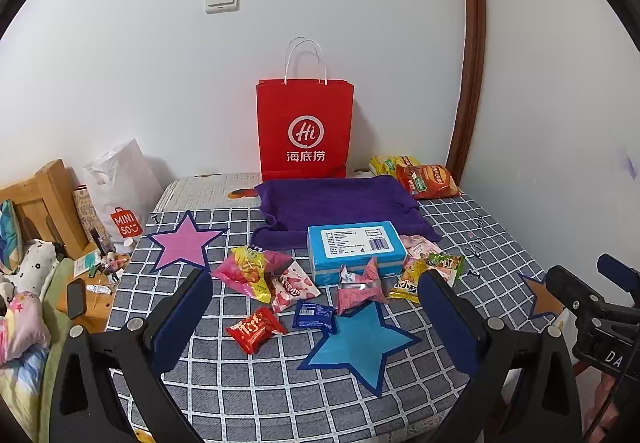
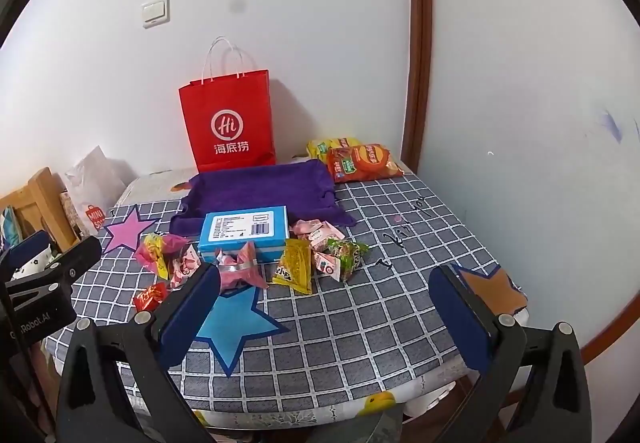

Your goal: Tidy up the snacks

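Several snack packets (image 1: pixel 280 283) lie loose mid-table on the checked cloth (image 1: pixel 248 375), bunched at the near edge of a blue box (image 1: pixel 356 251): red one (image 1: pixel 256 329) at 7 o'clock from the box, pink one (image 1: pixel 358 285) just in front, yellow and green ones (image 2: pixel 320 259) at 4 o'clock. Purple towel (image 1: pixel 336 207) at 12 behind the box, red bag (image 1: pixel 306 131) upright against the wall beyond. Chip bags (image 2: pixel 360 159) at 2 o'clock, far corner. Blue star (image 1: pixel 360 343) near edge, pink star (image 1: pixel 184 243) at 10. Left gripper (image 1: pixel 316 323) jaws wide, holding nothing; right gripper (image 2: pixel 326 317) likewise wide, nothing held, above the near edge.
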### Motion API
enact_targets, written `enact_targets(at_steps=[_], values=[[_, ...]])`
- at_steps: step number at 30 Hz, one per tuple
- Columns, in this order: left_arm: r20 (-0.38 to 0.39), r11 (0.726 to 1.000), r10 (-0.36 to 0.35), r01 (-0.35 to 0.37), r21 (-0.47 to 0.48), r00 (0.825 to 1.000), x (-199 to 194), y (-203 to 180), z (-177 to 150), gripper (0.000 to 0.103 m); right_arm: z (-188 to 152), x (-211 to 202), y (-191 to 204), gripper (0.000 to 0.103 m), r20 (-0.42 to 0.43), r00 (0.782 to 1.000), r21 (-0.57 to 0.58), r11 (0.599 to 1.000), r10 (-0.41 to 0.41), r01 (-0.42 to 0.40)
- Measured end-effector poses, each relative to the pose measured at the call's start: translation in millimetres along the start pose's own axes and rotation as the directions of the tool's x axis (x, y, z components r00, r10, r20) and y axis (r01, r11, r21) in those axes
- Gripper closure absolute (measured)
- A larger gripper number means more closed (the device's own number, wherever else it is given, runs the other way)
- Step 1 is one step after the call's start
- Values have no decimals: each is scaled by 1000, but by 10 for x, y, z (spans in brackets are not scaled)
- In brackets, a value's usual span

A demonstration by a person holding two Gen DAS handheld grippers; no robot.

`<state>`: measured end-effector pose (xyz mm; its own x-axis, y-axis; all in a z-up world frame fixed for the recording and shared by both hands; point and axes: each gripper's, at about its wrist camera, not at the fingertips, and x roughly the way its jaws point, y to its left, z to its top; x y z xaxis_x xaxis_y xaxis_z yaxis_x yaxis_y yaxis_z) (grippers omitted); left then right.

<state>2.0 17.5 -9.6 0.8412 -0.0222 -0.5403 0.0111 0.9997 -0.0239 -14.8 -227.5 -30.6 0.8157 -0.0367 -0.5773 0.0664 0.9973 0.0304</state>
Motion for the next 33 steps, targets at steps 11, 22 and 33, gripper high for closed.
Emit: enact_targets(at_steps=[11, 22, 33], values=[[4, 1000, 0, 0, -2, 1000, -13, 11, -13, 0, -16, -4, 36, 1, 9, 1000, -6, 1000, 7, -7], [5, 1000, 0, 0, -2, 1000, -13, 16, -14, 0, -49, -24, 42, 1, 13, 1000, -5, 1000, 9, -8], [4, 1000, 2, -2, -2, 1000, -28, 24, -16, 0, -48, -19, 46, 1, 16, 1000, -3, 1000, 12, -12]])
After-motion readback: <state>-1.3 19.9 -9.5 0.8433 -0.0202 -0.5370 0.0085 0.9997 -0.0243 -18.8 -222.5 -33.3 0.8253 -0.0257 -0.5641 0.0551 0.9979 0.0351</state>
